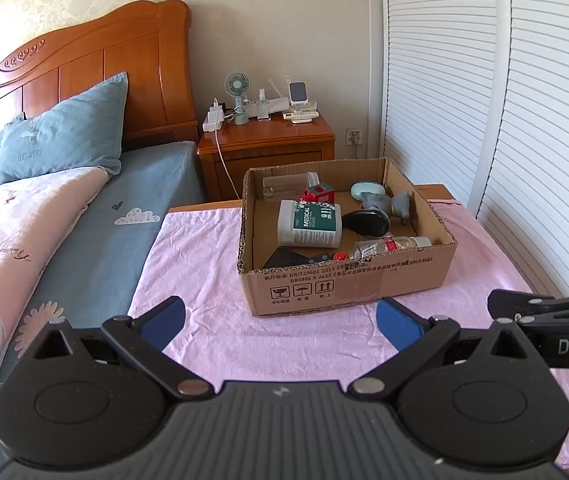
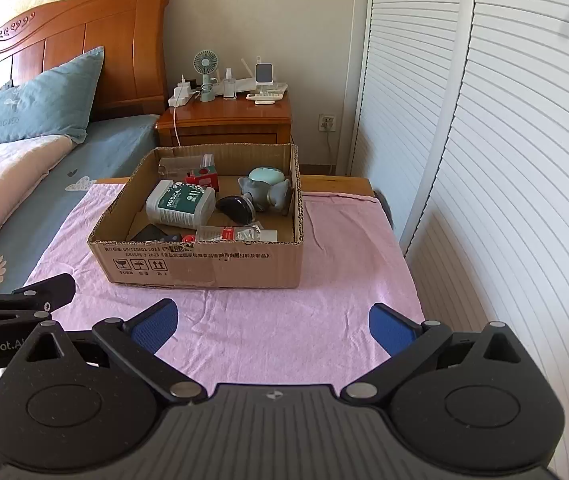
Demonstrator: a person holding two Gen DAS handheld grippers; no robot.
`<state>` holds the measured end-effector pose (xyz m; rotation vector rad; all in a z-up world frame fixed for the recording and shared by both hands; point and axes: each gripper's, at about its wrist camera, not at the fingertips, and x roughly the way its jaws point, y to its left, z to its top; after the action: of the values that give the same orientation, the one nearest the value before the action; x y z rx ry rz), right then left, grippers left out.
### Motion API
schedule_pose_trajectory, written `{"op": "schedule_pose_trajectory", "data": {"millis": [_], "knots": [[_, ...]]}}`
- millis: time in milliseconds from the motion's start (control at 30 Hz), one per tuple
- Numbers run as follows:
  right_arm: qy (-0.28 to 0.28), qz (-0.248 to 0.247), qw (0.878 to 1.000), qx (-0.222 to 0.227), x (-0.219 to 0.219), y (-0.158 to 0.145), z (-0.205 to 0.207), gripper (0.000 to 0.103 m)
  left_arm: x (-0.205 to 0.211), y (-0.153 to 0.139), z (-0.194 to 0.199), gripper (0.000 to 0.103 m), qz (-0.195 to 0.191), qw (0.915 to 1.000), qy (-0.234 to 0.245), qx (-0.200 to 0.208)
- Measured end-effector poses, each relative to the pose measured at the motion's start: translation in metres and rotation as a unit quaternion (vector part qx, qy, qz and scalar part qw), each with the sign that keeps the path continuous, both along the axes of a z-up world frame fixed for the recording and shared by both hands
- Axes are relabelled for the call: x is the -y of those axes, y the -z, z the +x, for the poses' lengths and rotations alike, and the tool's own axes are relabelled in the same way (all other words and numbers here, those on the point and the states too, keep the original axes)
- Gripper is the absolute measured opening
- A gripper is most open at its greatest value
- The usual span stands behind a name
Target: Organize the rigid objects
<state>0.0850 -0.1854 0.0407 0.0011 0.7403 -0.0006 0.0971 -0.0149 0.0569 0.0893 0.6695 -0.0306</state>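
Both of your grippers are hovering wide apart and empty over the pink cloth [image 1: 204, 280].

The cardboard box [image 2: 204, 264] is sitting mid-cloth, holding a white-and-green "MEDICAL" bottle [image 2: 180, 204] on its side, a grey elephant toy [image 2: 268, 194], a red cube [image 2: 203, 178] and a black oval piece [image 2: 236, 208]; your left gripper [image 1: 280, 328] and right gripper [image 2: 272, 324] are touching nothing.

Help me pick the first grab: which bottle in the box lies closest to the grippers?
The small clear bottle with the red label, lying along the cardboard box's near wall. The white MEDICAL bottle lies farther back.
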Motion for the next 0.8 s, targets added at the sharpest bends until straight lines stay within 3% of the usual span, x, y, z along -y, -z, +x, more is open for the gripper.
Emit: {"op": "schedule_pose_trajectory", "data": {"millis": [800], "knots": [[0.002,-0.003,1.000,0.009,0.0005,-0.0054,-0.0018,0.103,-0.0002,-0.0019,0.0014,0.101,0.000,1.0000,-0.003,0.003]]}}
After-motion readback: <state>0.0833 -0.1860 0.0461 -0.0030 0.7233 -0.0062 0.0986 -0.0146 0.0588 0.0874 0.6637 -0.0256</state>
